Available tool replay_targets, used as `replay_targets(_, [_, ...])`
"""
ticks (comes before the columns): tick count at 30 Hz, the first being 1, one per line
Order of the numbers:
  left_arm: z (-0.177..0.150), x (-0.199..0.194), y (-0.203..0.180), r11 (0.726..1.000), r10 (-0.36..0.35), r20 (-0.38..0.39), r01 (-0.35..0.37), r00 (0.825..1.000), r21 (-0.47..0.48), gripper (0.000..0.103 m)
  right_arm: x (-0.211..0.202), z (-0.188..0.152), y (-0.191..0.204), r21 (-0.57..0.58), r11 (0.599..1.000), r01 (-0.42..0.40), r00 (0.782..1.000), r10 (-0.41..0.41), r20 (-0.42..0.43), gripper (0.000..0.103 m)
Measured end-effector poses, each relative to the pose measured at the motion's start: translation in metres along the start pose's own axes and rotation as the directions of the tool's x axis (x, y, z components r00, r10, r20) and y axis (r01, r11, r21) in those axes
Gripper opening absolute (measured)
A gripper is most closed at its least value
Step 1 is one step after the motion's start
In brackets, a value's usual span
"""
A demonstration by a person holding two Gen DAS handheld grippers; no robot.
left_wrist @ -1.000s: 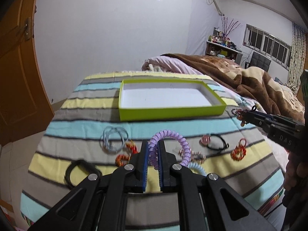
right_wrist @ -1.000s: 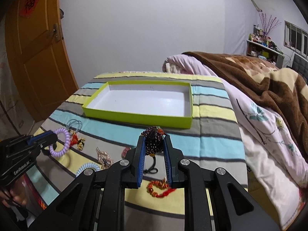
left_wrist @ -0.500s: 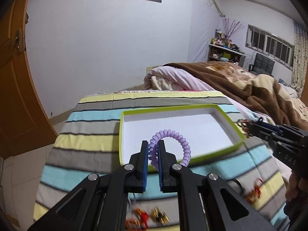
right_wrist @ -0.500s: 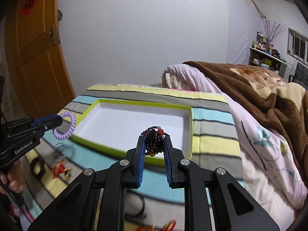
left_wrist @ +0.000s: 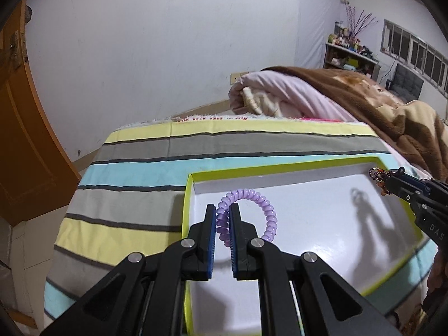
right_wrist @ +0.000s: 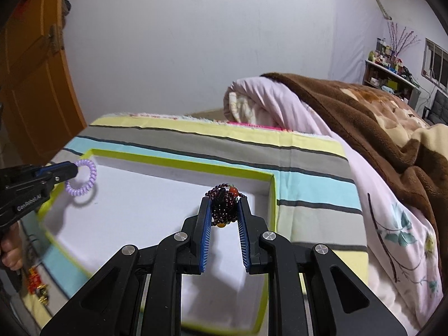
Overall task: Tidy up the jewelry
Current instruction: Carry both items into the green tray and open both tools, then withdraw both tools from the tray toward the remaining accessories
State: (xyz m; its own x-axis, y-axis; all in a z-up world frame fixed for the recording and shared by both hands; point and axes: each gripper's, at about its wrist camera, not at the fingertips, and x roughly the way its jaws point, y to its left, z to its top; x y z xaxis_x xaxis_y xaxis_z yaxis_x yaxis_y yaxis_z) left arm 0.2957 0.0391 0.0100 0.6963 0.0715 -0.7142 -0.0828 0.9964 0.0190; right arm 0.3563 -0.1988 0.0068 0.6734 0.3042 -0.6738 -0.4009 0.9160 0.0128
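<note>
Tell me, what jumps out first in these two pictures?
Probably the lilac spiral hair tie, pinched in the left tongs above the white floor of a lime-green tray. Next, a clump of dark red beads gripped in the right tongs, over the same tray on the striped cloth.

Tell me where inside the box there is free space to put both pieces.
The white floor of the green-rimmed cardboard box is bare throughout, from rim to rim. The red-and-gold trinkets crowd the striped cloth outside its left rim.
</note>
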Motion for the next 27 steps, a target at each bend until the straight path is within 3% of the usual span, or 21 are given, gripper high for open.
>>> replay_targets(11, [0.0,0.037,-0.001,1.0,0.022,-0.102,-0.022,0.995,0.004,0.01,0.032,0.0,-0.008,0.006,1.0,0.019,0.998,-0.018,-0.068,0.019])
replay_targets(20, [0.001,0.029,0.002,1.0,-0.015,-0.084,0.014,0.996,-0.018,0.011,0.023,0.0,-0.005,0.008,1.0,0.022,0.998,-0.021,-0.066,0.028])
replay_targets(27, [-0.006,-0.008,0.001,1.0,-0.025,-0.021,0.025,0.999,-0.014,0.012,-0.017,-0.003,0.002,0.017,1.0,0.008,1.0,-0.008,-0.011,0.033])
